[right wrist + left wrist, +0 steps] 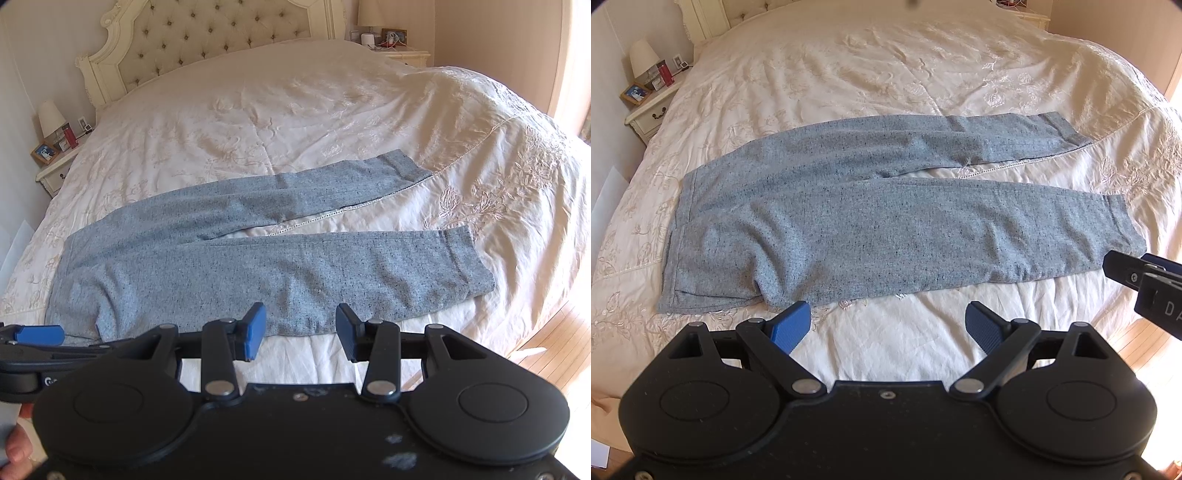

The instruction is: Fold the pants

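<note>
Grey speckled pants (849, 221) lie flat across the cream bedspread (886, 74), waistband to the left, both legs stretched right and spread apart at the cuffs. My left gripper (888, 317) hovers open just short of the near edge of the pants, nothing between its blue pads (792, 326). In the right wrist view the same pants (277, 266) lie ahead, and my right gripper (301, 325) is open over the near leg's lower edge, holding nothing. The right gripper also pokes into the left view's right side (1141, 273); the left gripper shows at far left (37, 336).
A tufted headboard (207, 37) stands at the far end. A nightstand (650, 107) with a lamp and photo frame sits at the left; another nightstand (402, 53) at the far right. Wooden floor (554, 350) lies beyond the bed's right edge. A hand (14, 448) shows at bottom left.
</note>
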